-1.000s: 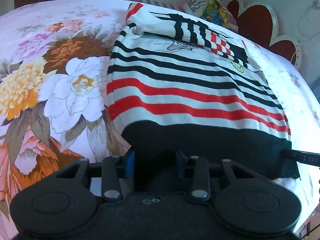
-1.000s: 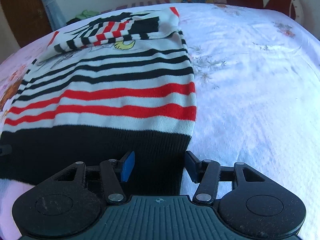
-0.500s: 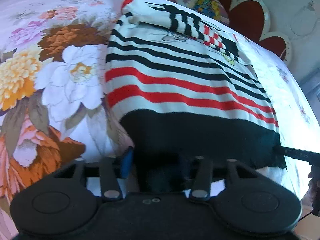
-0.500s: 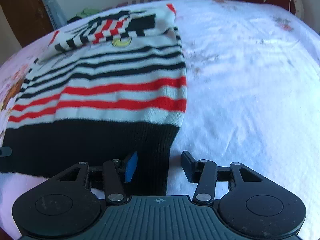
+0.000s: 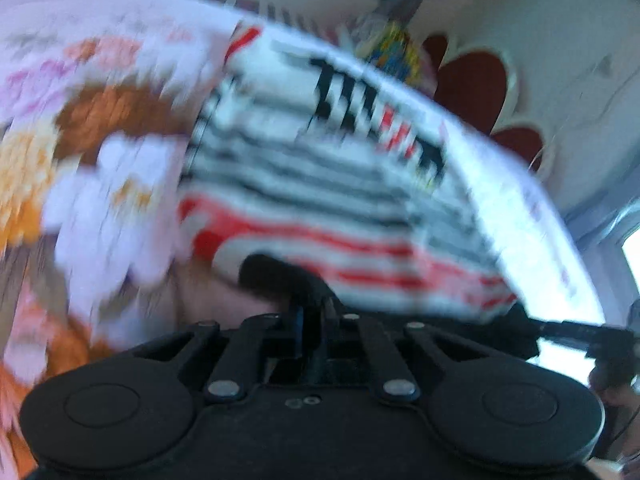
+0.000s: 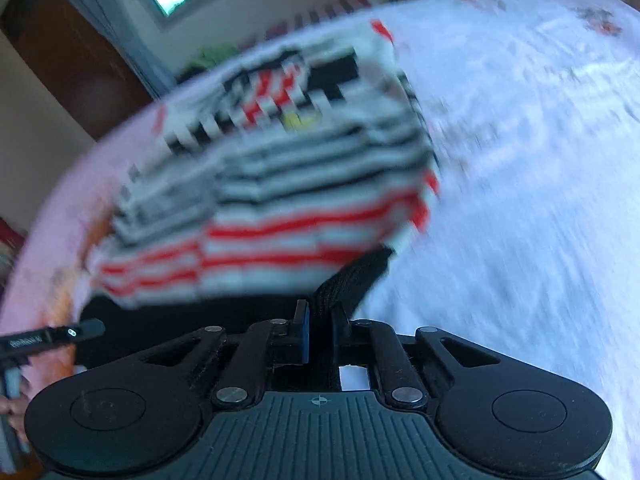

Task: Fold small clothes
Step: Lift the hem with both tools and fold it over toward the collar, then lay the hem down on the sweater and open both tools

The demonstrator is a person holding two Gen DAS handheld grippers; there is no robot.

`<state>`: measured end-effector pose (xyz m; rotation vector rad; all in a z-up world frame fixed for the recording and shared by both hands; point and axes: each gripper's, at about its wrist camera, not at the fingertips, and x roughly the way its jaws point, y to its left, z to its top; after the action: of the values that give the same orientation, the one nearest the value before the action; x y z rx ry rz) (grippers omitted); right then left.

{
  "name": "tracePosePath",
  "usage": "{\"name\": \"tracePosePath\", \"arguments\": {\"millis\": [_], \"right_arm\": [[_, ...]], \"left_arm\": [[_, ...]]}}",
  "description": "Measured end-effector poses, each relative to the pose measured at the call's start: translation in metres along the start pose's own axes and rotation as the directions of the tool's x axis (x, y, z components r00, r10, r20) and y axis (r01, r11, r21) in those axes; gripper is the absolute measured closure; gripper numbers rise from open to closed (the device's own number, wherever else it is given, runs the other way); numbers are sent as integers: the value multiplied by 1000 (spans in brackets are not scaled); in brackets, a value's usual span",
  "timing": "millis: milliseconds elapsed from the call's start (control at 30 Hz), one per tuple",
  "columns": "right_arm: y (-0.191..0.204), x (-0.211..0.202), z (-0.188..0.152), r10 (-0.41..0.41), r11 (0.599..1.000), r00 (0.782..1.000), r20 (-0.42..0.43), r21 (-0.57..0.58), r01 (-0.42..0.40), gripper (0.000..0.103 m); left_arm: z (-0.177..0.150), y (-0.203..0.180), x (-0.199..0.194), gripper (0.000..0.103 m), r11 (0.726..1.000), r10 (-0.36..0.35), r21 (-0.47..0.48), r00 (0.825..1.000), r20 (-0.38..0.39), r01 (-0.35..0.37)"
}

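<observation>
On the bed, both claws, having just closed, pinch the striped sweater's black hem: left claw, right claw. Folding begins; next, carry the hem toward the collar evenly.

Sweater on bed, pillow behind it, headboard beyond

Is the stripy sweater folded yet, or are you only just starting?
Partly. The sleeves already lie folded across the top of the striped sweater. Right now the left gripper and right gripper have just closed on its black hem, one near each corner. Still left: folding the bottom up over the top.
</observation>
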<state>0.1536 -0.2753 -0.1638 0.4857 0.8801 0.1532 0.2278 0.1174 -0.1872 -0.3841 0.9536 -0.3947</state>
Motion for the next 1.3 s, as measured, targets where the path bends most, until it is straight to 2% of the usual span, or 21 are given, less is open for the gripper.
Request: {"name": "tracePosePath", "arguments": {"millis": [100,233,467,667,800,900,967,1033,1067,1100,1133,1167,1200,1233,1300], "right_arm": [[5,-1,32,31,999,996,81,12,-32,94],[10,9,82,60,998,983,175,16,-64,94],[-1,75,173,87,993,969,232,55,-102,94],[-33,138,243,85,981,966,243,149,-124,94],[-48,168,271,58,981,968,244,164,-100,94],[-58,191,284,31,976,971,235,201,-80,94],[-62,208,292,24,976,979,205,207,-68,93],[-61,217,295,0,982,984,177,188,-34,92],[-59,219,296,-14,985,985,172,174,-16,83],[-59,220,297,-17,987,984,178,162,-12,68],[-60,218,298,-20,987,980,198,158,-11,56],[-56,215,296,-55,988,972,228,155,19,22],[-53,208,296,-106,988,954,282,142,67,8],[-50,202,297,-108,991,941,321,109,76,8],[-42,199,298,-72,997,948,310,56,58,8]], "left_arm": [[33,-10,-1,96,1000,-28,7,996,90,27],[74,-19,16,97,998,-56,13,984,166,55],[146,-24,80,97,998,-54,-8,966,251,57],[205,-13,138,97,998,-23,-54,963,270,39],[233,0,168,97,995,21,-98,958,285,7],[245,9,186,97,990,80,-131,955,285,-44],[251,12,202,94,988,111,-131,964,244,-80],[252,12,208,77,986,137,-126,962,236,-110],[252,13,205,69,983,158,-126,957,245,-130],[254,14,202,44,979,180,-136,949,258,-149],[255,15,196,23,975,201,-153,939,280,-163],[256,17,189,21,973,209,-160,928,309,-166],[257,18,184,25,975,208,-147,923,325,-168],[257,18,181,31,977,204,-125,926,317,-172],[253,16,178,42,981,195,-72,938,288,-182]]}}
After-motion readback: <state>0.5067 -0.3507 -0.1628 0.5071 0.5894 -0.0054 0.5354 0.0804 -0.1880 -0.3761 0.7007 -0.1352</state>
